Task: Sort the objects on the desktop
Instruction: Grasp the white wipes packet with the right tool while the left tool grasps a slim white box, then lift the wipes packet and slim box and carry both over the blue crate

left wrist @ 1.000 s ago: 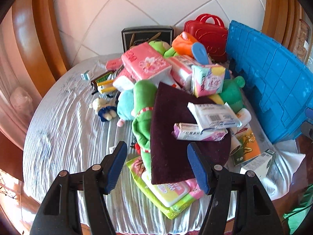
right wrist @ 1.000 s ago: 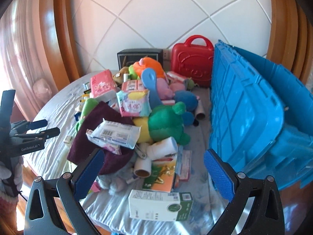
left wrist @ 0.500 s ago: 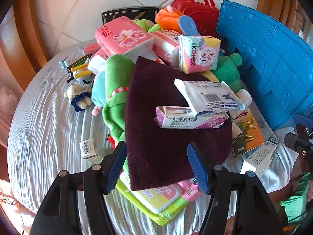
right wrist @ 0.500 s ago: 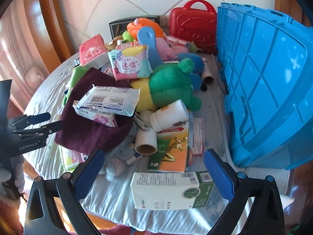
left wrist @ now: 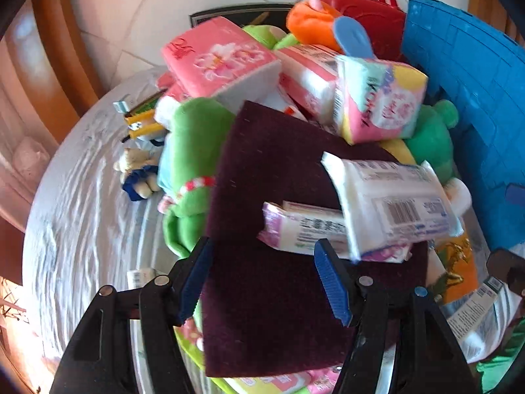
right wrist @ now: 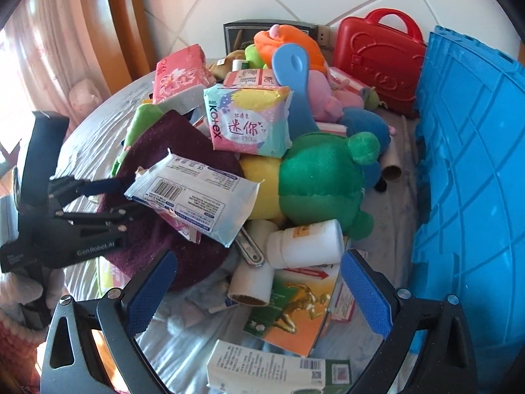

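Note:
A pile of objects lies on a round table with a grey cloth (left wrist: 82, 216). My left gripper (left wrist: 262, 279) is open, its fingers on either side of a dark maroon cloth (left wrist: 269, 295) near the front of the pile. On the cloth lie a white wipes pack (left wrist: 393, 203) and a purple-white pack (left wrist: 305, 229). In the right wrist view the left gripper (right wrist: 108, 197) reaches the maroon cloth (right wrist: 183, 256) beside the wipes pack (right wrist: 197, 193). My right gripper (right wrist: 259, 292) is open and empty above a white bottle (right wrist: 305, 243), a cardboard tube (right wrist: 249, 282) and an orange-green box (right wrist: 292, 315).
A blue crate (right wrist: 472, 180) stands on the right and a red case (right wrist: 380, 62) at the back. The pile also holds a green plush (right wrist: 321, 180), a Kotex pack (right wrist: 249, 121), a pink tissue pack (left wrist: 220, 59) and a white box (right wrist: 275, 371) at the front edge.
Both grippers have moved forward and closer to the pile. The left gripper's fingers now straddle the maroon cloth. Both stay open.

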`<action>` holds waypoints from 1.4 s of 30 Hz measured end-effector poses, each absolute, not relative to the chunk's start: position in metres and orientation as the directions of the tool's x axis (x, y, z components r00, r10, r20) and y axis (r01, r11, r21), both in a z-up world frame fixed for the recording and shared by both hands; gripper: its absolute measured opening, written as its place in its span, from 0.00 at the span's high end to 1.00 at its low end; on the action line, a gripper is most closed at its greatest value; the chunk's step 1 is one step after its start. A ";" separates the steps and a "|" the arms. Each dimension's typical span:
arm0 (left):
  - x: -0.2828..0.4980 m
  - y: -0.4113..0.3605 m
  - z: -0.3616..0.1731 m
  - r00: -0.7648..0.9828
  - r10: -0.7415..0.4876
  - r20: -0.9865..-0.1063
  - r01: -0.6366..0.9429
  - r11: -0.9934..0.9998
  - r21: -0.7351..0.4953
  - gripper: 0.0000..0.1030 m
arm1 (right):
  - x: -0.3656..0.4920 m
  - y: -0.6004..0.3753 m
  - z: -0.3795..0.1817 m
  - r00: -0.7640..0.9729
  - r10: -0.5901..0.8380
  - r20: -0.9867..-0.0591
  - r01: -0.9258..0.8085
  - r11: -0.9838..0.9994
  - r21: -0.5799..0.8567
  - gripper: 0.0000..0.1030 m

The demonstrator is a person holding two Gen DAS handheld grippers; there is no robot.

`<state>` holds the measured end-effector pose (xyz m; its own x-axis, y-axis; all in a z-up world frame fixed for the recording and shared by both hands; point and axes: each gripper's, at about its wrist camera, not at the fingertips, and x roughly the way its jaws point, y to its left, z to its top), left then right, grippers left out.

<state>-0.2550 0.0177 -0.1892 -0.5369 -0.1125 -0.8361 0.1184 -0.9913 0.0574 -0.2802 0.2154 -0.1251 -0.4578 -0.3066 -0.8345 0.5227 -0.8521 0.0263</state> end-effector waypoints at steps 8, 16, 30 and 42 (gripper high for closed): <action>-0.249 -0.001 -0.178 -0.527 -0.150 -0.836 0.234 -0.972 0.027 0.39 | -0.311 0.174 -0.161 -0.364 -0.351 -0.863 0.658 -0.753 0.029 0.01; -0.233 0.029 -0.175 -0.546 0.009 -0.837 0.152 -0.982 -0.109 0.39 | -0.338 0.193 -0.163 -0.382 -0.379 -0.843 0.559 -0.821 0.116 0.45; -0.287 0.059 -0.210 -0.448 0.084 -0.890 0.193 -0.963 -0.188 0.11 | -0.348 0.215 -0.173 -0.378 -0.311 -0.872 0.440 -0.889 0.127 0.48; -0.245 0.037 -0.191 -0.562 -0.083 -0.823 0.161 -0.987 -0.010 0.83 | -0.330 0.205 -0.167 -0.351 -0.388 -0.852 0.583 -0.803 0.125 0.34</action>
<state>-0.2454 0.0368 -0.1911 -0.5624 -0.0833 -0.8226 0.1612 -0.9869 -0.0102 -0.3299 0.2055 -0.1673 -0.3510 -0.3880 -0.8522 0.5829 -0.8028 0.1254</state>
